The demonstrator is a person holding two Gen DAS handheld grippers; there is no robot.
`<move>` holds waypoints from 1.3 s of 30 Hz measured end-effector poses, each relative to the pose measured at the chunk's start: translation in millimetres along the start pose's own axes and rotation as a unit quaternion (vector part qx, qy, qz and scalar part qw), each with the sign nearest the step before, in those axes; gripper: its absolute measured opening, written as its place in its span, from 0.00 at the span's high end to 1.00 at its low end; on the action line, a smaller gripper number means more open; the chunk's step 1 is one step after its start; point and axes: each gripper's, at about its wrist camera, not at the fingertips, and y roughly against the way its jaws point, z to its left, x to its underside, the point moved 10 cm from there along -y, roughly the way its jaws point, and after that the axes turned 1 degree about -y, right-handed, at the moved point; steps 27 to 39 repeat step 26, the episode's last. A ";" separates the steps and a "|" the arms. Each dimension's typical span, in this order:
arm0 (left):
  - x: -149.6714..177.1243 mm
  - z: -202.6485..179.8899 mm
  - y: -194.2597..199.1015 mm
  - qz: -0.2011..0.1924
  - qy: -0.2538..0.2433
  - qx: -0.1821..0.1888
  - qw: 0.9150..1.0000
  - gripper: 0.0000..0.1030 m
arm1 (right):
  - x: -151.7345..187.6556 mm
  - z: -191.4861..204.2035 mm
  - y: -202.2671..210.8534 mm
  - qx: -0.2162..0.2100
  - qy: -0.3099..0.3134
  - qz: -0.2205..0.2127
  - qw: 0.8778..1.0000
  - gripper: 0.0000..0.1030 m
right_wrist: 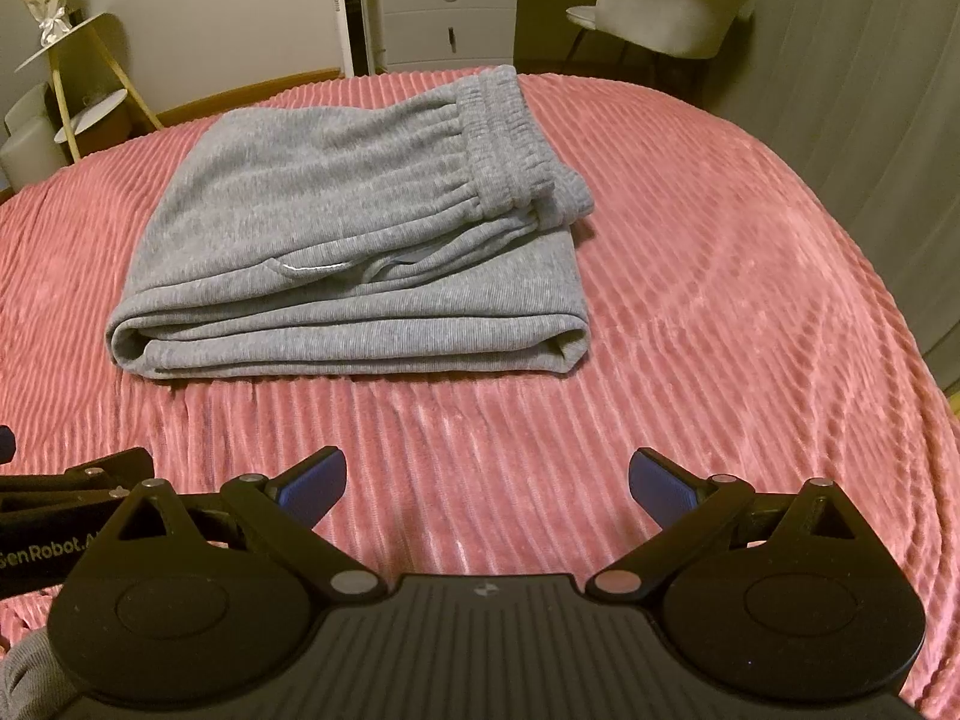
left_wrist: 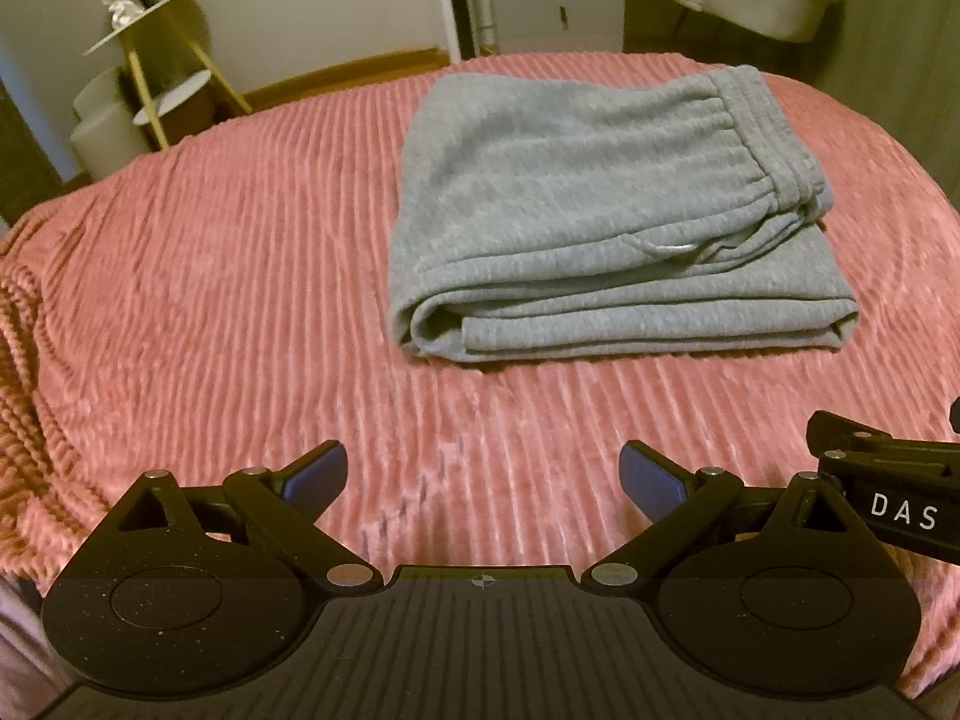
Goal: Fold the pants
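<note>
from my left wrist camera i count one pair of grey pants (left_wrist: 606,216), folded into a thick stack at about 1 o'clock on the pink bedspread (left_wrist: 240,300). my left gripper (left_wrist: 483,480) is spread wide, holding nothing. from my right wrist camera, the same pants (right_wrist: 354,228) sit at 11 o'clock; my right gripper (right_wrist: 487,483) gapes wide, empty. one chair (right_wrist: 666,6) at 1 o'clock.

A pink ribbed plush blanket (right_wrist: 720,276) covers the bed. Beyond stand a grey drawer cabinet (right_wrist: 450,18), a pale upholstered chair (right_wrist: 666,6) and a gold-legged tiered shelf (left_wrist: 162,60).
</note>
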 end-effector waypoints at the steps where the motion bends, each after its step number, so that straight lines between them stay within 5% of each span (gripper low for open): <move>1: -0.1 0.3 -0.1 0.000 0.000 -0.001 1.000 0.03 | 0.3 0.4 0.2 0.000 -0.001 0.000 1.000 0.02; 39: -3.5 5.2 1.6 -0.012 0.009 -0.008 1.000 0.03 | 0.8 -0.1 0.1 -0.005 0.000 0.000 1.000 0.02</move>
